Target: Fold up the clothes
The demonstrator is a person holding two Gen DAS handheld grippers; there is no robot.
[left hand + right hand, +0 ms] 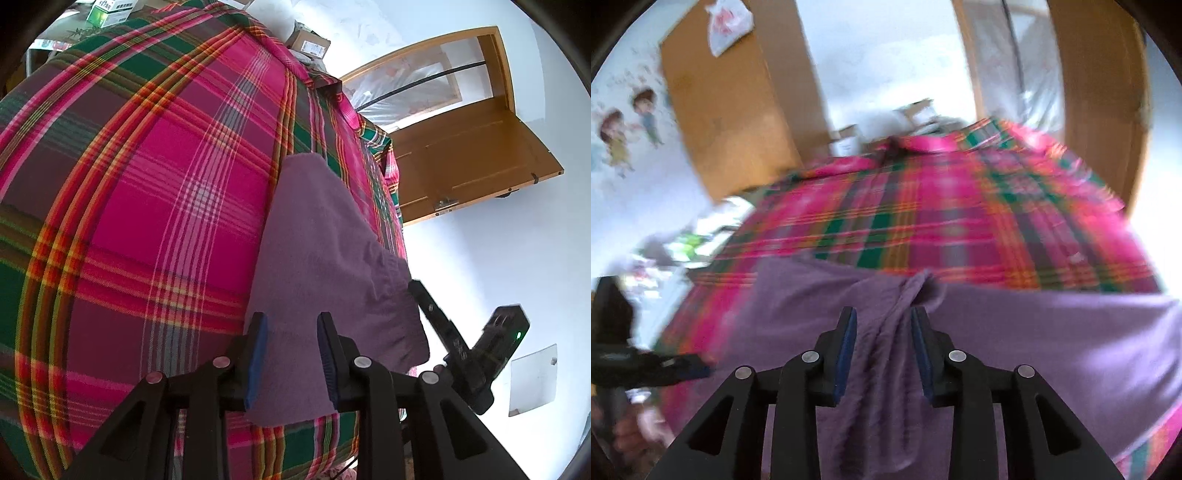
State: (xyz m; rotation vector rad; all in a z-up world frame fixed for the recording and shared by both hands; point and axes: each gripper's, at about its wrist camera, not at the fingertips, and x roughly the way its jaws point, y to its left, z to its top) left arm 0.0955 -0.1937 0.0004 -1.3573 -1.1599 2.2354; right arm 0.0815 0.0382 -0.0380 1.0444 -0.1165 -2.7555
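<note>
A purple garment [325,258] lies flat on a plaid bedspread [147,184], close to the bed's right edge. My left gripper [291,326] is open just above the garment's near part, and cloth shows between its blue pads. The right gripper [465,306] hovers off the garment's right corner, past the bed edge. The right wrist view is blurred. There the purple garment [1052,350] spreads wide, and a bunched ridge of it runs up between the fingers of my open right gripper [883,321]. The left gripper [694,367] shows at the left, low over the cloth's edge.
A wooden door [469,155] stands open beyond the bed. Cardboard boxes [310,44] and a green-and-white box [110,11] sit at the bed's far end. A white plastic bag [727,26] hangs on a second wooden door [731,110]. White walls surround the bed.
</note>
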